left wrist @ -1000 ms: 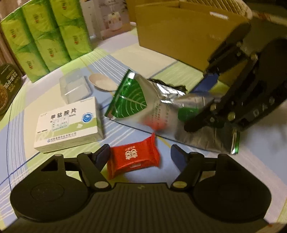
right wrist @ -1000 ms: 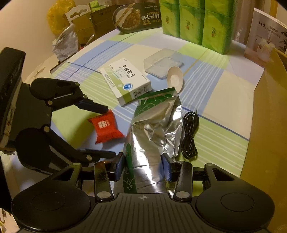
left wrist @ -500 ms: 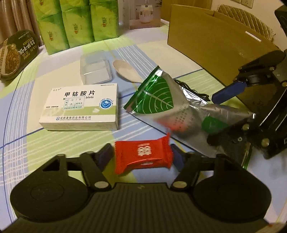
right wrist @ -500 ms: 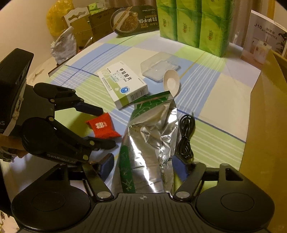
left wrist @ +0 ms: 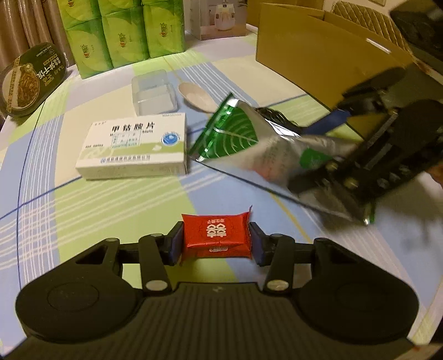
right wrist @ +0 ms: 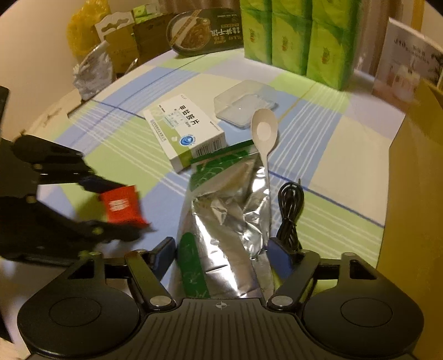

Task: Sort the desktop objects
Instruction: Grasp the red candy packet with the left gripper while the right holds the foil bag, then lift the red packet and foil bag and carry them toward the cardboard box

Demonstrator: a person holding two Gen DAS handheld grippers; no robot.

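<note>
You are at a table in a home, most likely a dining room. The cloth (left wrist: 41, 193) under your claws is a household one, checked in blue, green and cream. Far ahead of the left claw stand stacked green tissue packs (left wrist: 121, 33) against a curtain (left wrist: 36, 27), and to their left leans an instant-meal tray (left wrist: 30, 80). Ahead and to the right of that claw stands a cardboard box (left wrist: 318, 61), with a quilted chair back (left wrist: 365, 19) behind it. Far ahead and left of the right claw, at the table's edge, sit a yellow bag (right wrist: 83, 30) and small cartons (right wrist: 124, 47) (ordinary household clutter).
</note>
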